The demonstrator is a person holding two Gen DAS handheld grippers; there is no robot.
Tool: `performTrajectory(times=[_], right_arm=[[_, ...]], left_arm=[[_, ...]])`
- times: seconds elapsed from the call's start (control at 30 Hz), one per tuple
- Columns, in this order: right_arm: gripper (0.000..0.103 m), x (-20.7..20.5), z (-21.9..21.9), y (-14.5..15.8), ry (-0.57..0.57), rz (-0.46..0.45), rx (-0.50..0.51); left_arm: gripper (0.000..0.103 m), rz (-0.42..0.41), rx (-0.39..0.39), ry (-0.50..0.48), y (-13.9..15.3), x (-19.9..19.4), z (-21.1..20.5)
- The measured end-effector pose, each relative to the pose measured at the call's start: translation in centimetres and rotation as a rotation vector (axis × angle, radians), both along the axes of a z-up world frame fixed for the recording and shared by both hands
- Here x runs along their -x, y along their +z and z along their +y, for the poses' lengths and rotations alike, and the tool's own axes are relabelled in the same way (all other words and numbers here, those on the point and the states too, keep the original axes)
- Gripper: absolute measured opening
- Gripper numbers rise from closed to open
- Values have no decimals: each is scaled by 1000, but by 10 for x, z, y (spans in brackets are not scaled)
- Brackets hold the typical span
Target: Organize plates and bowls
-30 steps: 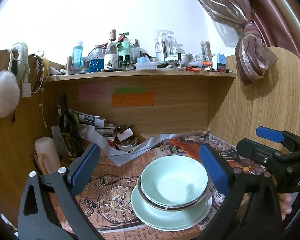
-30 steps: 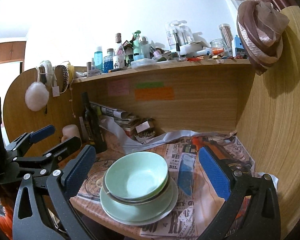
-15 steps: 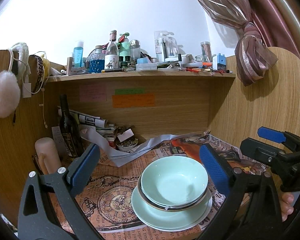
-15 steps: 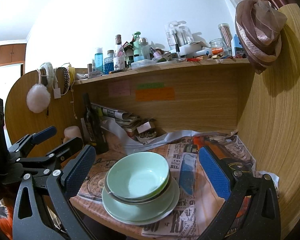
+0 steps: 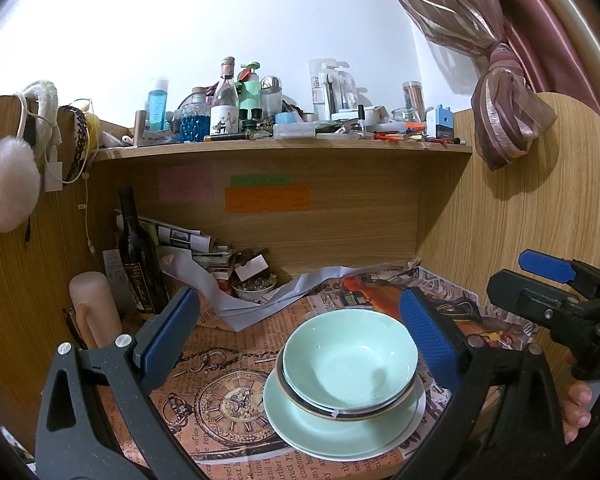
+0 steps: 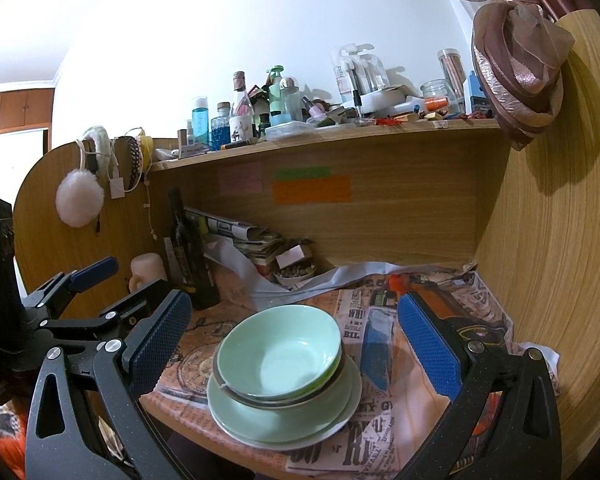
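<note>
A pale green bowl (image 5: 350, 360) sits on top of a stack: a dark-rimmed bowl under it, then a green plate (image 5: 320, 428) and a white plate at the bottom. The stack stands on newspaper near the desk's front edge and also shows in the right wrist view (image 6: 278, 354). My left gripper (image 5: 300, 340) is open and empty, just short of the stack. My right gripper (image 6: 296, 344) is open and empty, also just short of it. The right gripper shows at the right of the left wrist view (image 5: 556, 292).
A dark wine bottle (image 5: 138, 256), a cream cylinder (image 5: 94, 312), rolled papers and a small dish of trinkets (image 5: 254, 286) fill the back left. A shelf (image 5: 280, 146) crowded with bottles runs above. Wooden side panels close in on both sides.
Both grippers have drifted slightly; the stack has not moved and both grippers stay open.
</note>
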State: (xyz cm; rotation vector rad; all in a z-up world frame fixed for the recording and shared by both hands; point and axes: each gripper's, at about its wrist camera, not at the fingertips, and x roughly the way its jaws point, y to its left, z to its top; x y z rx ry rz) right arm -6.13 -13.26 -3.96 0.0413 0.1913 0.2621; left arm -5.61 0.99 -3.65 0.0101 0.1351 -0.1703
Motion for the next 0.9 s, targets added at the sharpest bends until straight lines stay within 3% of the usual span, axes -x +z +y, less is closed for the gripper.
performTrajectory(times=[0.9], right_arm=[[103,2,3,1,5,0,-1]], left_arm=[[102,2,15,-21,0,0,4]])
